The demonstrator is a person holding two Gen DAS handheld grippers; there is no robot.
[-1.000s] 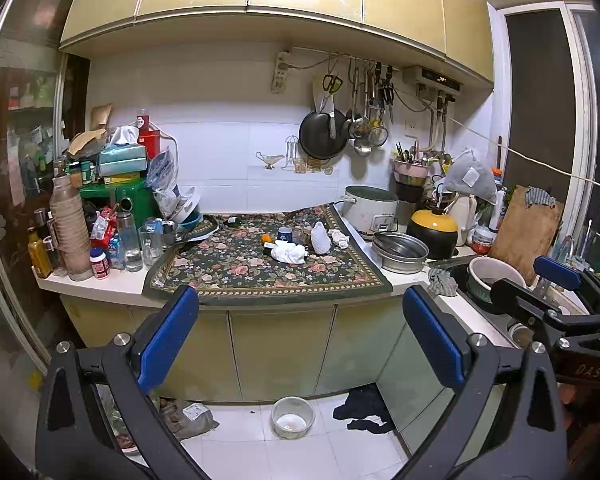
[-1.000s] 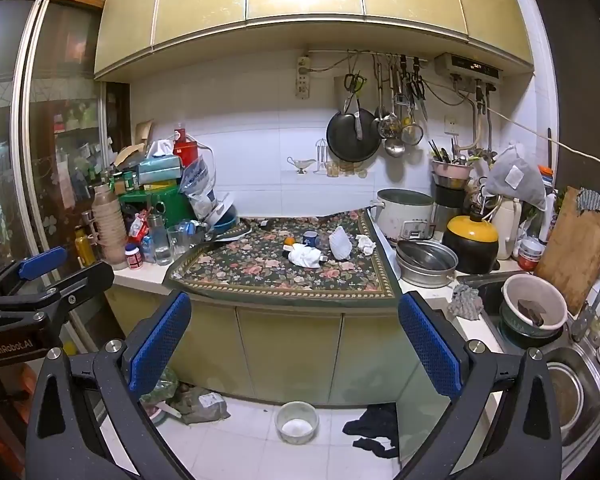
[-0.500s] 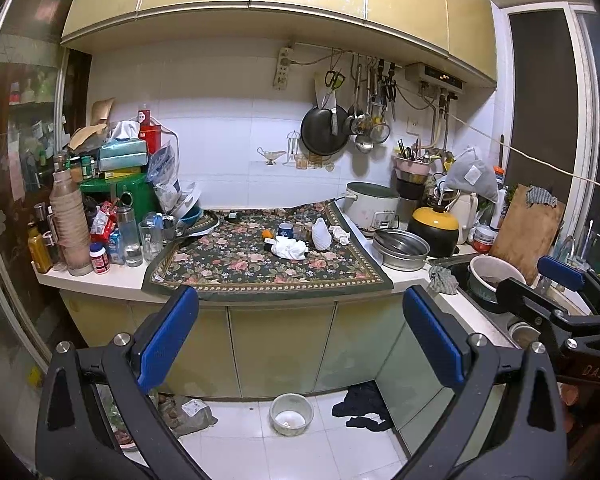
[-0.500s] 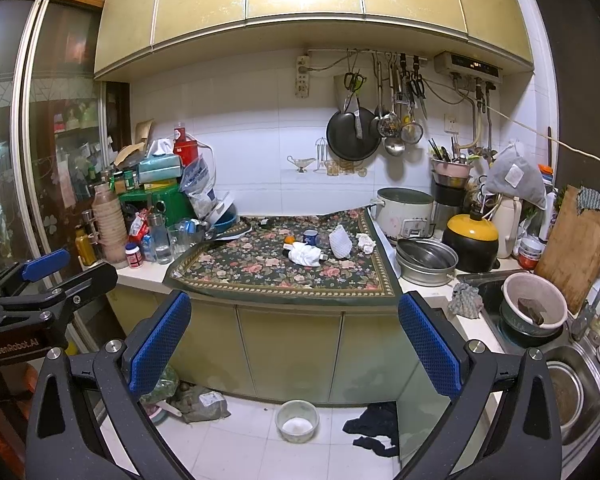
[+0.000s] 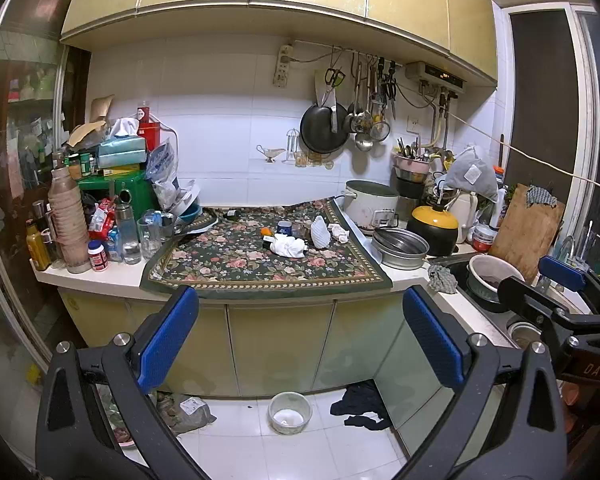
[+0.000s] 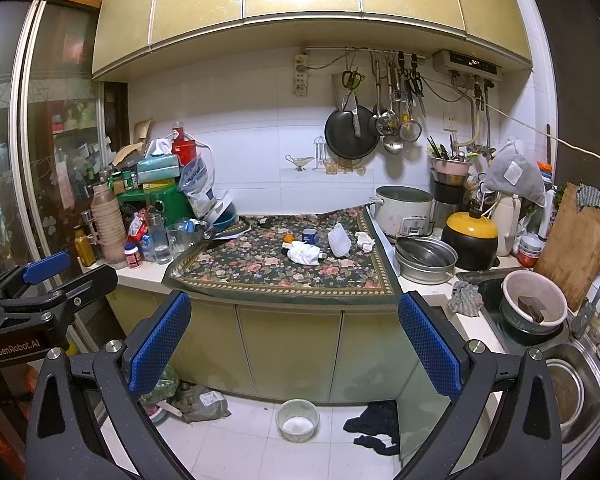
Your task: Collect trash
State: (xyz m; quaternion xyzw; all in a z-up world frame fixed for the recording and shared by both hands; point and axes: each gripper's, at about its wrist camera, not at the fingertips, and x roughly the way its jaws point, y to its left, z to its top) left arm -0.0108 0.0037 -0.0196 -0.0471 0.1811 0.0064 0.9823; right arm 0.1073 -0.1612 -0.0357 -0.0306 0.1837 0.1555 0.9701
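1. Trash sits on the floral cloth [image 5: 260, 264]: a crumpled white wad [image 5: 287, 246] near its middle, a smaller crumpled tissue [image 5: 339, 233] toward the cloth's right edge, and a white netted wrapper [image 5: 320, 232] standing between them.
2. My left gripper [image 5: 300, 340] is spread wide and holds nothing; my right gripper [image 6: 294, 340] is likewise wide apart and empty. Both hang well short of the cloth, in front of the cabinet doors below it.
3. I judge the main risk to be clutter around the wad: a blue cup [image 6: 309, 236], an orange fruit [image 6: 287, 239] and a small dark bottle lie touching or just beside it, so a wide closing grip could drag them along or tip the cup.
4. The cloth overhangs the counter edge; snagging it with a finger could pull everything on it toward me.
5. Left of the cloth stand drinking glasses [image 5: 150, 234] and bottles, crowded; a sideways swing there could topple them.
6. Containers: right of the cloth, a metal basin [image 6: 426, 260] looks empty; farther right, a pale bowl [image 6: 534, 296] in the sink holds a dark piece I cannot identify. On the floor below the cloth, a small bowl [image 6: 297, 420] holds something white.
7. I see no obvious bin; a bag lies on the floor left of that bowl.
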